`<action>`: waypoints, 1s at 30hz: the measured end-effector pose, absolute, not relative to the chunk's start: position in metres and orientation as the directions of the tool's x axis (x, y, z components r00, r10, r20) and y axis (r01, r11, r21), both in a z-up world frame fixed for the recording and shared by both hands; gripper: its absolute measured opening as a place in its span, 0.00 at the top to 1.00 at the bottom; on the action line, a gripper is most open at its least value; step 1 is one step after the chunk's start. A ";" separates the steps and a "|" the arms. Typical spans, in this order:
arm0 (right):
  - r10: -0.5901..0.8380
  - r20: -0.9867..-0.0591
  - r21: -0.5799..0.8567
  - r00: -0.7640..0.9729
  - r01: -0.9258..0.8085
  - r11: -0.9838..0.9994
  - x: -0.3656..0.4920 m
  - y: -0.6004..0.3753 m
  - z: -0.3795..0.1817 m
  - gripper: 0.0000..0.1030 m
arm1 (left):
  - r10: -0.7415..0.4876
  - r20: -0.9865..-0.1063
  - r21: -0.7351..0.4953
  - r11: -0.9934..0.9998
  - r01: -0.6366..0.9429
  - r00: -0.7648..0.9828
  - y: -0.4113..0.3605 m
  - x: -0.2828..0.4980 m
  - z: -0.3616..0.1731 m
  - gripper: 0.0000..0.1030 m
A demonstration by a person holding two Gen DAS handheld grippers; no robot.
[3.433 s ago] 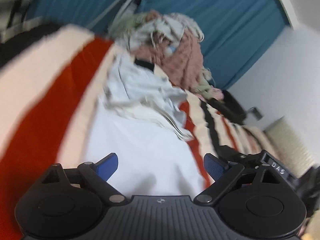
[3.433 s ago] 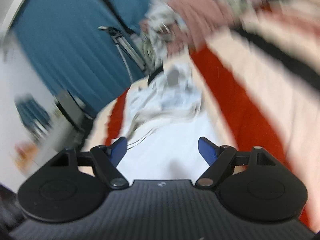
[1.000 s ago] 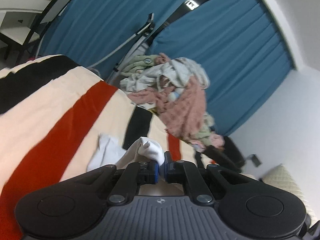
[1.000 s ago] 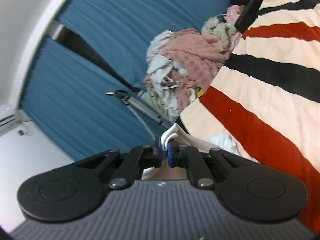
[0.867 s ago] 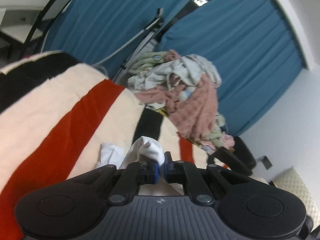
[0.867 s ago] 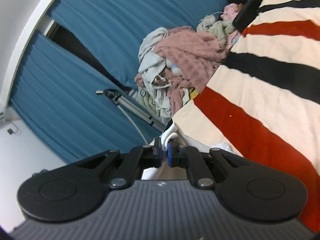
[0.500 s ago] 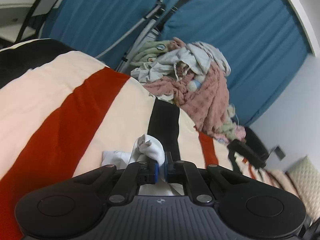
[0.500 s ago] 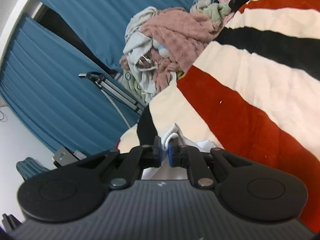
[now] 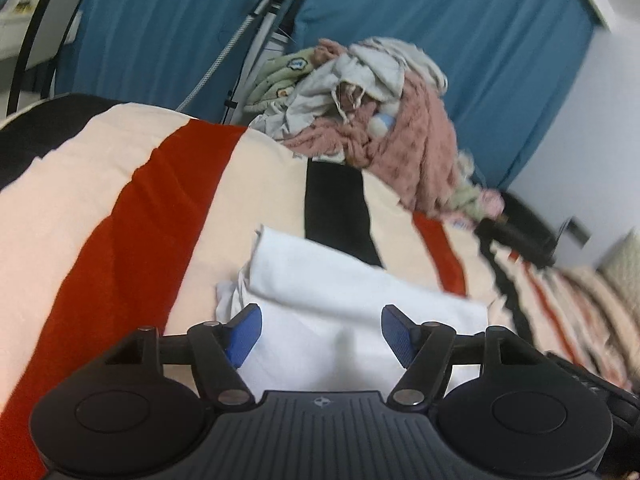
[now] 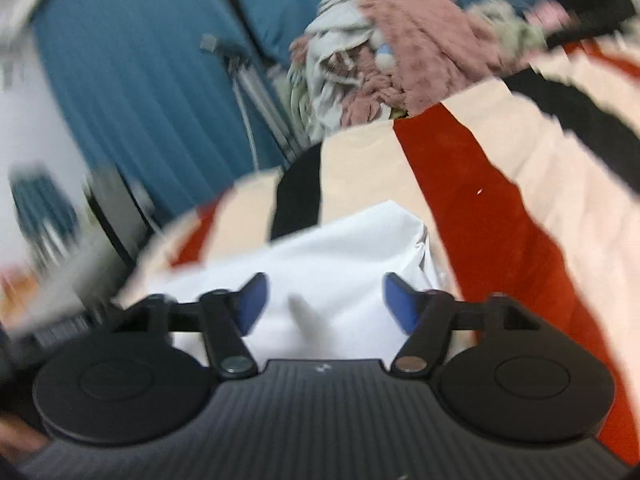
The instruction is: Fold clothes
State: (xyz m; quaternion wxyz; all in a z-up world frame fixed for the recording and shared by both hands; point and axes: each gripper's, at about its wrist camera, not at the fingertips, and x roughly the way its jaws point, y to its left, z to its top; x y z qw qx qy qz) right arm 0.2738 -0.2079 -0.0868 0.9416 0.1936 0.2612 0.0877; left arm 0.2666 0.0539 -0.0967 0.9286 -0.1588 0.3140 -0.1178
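Observation:
A white garment (image 9: 336, 280) lies folded over on the striped bedspread (image 9: 152, 200), its upper layer doubled back across the lower one. My left gripper (image 9: 320, 336) hovers just above its near part, jaws opening, blue pads apart and nothing pinched between them. In the right wrist view the same white garment (image 10: 328, 256) spreads under my right gripper (image 10: 324, 300), whose jaws are also opening; the cloth lies below the gap, and neither pad presses on it.
A heap of unfolded clothes (image 9: 376, 112), pink, grey and pale green, sits at the far end of the bed before blue curtains (image 9: 460, 40). A metal stand (image 9: 264, 12) leans beside it. A chair (image 9: 44, 24) stands at far left, a dark object (image 9: 520, 236) at right.
Both grippers held pinched white cloth a moment ago and came down toward the bed. Now both have let go and their jaws stand apart, with the garment lying folded below.

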 end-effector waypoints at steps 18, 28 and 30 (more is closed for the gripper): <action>0.231 -0.520 0.240 0.822 -0.119 0.963 0.226 -0.184 -0.075 0.38 | -0.226 -0.598 -0.153 0.974 0.167 0.769 0.038 0.205 -0.088 0.38; 0.211 -0.515 0.224 0.831 -0.107 0.969 0.185 -0.187 -0.094 0.40 | -0.217 -0.630 -0.142 0.976 0.164 0.746 0.045 0.148 -0.090 0.38; 0.198 -0.515 0.201 0.834 -0.107 0.974 0.183 -0.183 -0.097 0.40 | -0.220 -0.632 -0.152 0.975 0.159 0.743 0.047 0.139 -0.089 0.38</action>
